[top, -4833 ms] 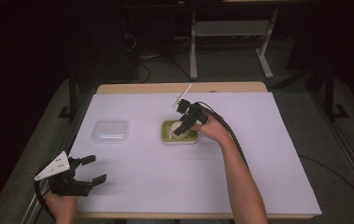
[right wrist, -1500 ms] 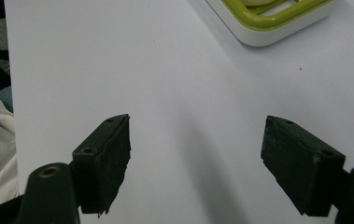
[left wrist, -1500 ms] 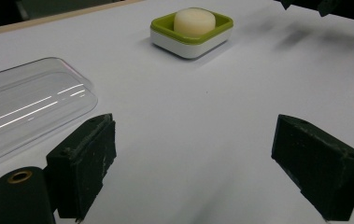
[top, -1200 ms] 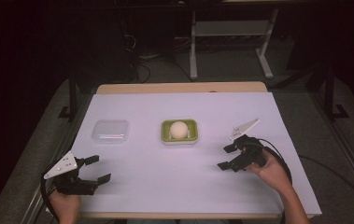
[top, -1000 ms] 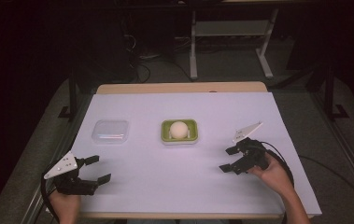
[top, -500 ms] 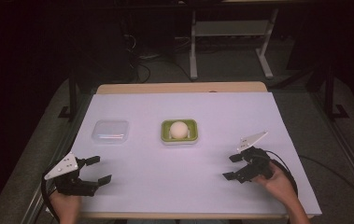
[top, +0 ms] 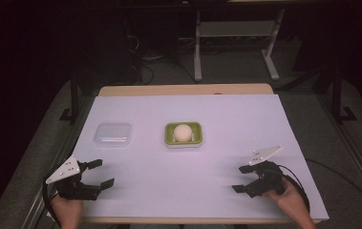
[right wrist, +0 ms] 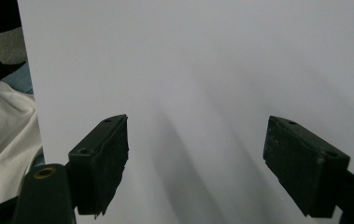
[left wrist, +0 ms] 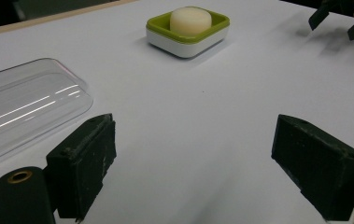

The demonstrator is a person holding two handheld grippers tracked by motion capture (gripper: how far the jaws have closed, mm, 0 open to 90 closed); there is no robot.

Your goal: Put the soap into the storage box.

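soap [top: 183, 132]: in green dish [top: 170, 138], table [top: 226, 114] centre; looked firm, slippery, light; best gripped across sides
left gripper [top: 98, 173]: wide open, empty, near-left corner
right gripper [top: 241, 179]: wide open, empty, near-right corner

The right tongs [right wrist: 195, 168] had their two black jaws spread wide, nothing between them, hovering over the bare white counter [right wrist: 202, 70]. Soft grey shadows streaked the surface beneath them. At the left, the counter's edge fell away, with white cloth [right wrist: 4, 135] bunched beyond it.
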